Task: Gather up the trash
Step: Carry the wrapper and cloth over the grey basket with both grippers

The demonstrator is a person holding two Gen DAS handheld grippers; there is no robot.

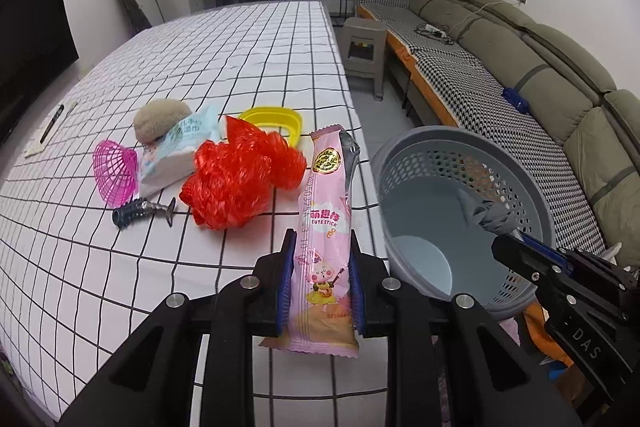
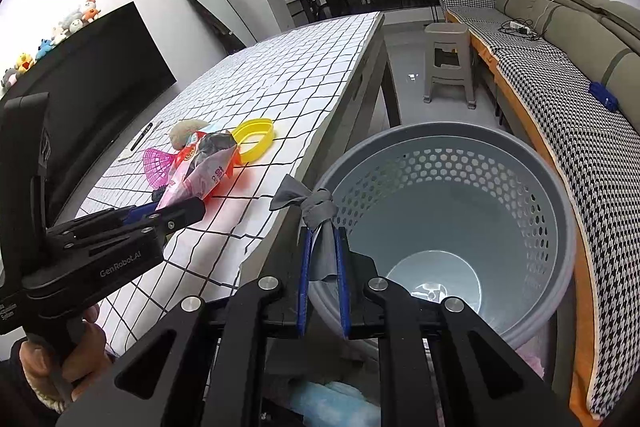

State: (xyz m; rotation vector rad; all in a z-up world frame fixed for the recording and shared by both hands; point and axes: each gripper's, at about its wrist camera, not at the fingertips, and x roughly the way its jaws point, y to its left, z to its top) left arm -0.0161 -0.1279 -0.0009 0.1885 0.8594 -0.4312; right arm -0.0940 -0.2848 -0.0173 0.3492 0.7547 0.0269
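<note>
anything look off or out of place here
The grey basket is tilted, its mouth leaning toward the table, held by a knotted grey strip that the right gripper clamps. The left gripper holds a pink snack wrapper.

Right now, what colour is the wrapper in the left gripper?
Pink wrapper, clearest in the left wrist view.

Your pink snack wrapper carries cartoon print and a gold seal. Left of it on the white, black-gridded tablecloth lie red mesh, a magenta net and a yellow ring; right of it, the grey-blue perforated basket.
</note>
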